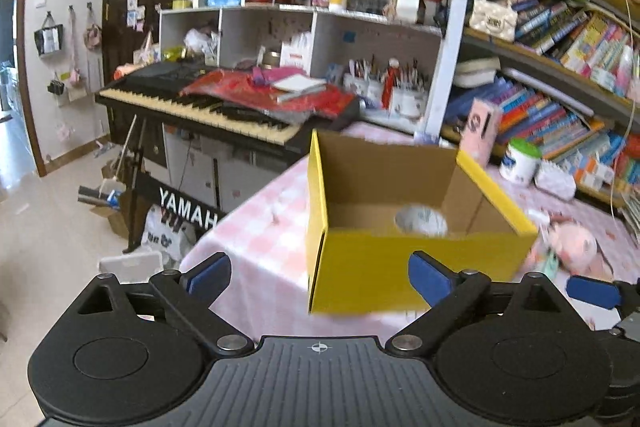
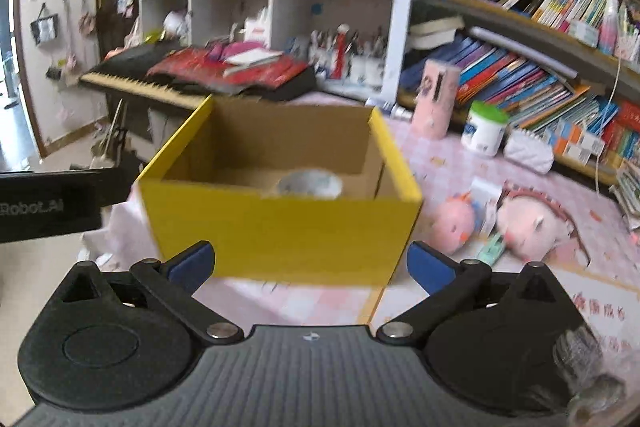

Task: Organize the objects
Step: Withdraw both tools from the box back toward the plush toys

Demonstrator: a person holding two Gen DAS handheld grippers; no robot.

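An open yellow cardboard box (image 1: 400,267) (image 2: 280,227) stands on the pink checked tablecloth (image 1: 256,227). A white round object (image 1: 420,221) (image 2: 310,185) lies inside it. My left gripper (image 1: 320,281) is open, its blue pads short of the box's near left corner, nothing between them. My right gripper (image 2: 310,265) is open too, just in front of the box's near wall. Two pink plush toys (image 2: 520,219) (image 1: 572,243) lie right of the box. A pink carton (image 2: 436,99) and a green-lidded white jar (image 2: 484,129) stand behind.
A keyboard piano (image 1: 192,107) piled with red papers stands left of the table. White cubby shelves (image 1: 280,35) and bookshelves (image 1: 560,75) crowd the back and right. A white pouch (image 2: 528,151) lies near the books. The left gripper's black body (image 2: 48,203) shows in the right wrist view.
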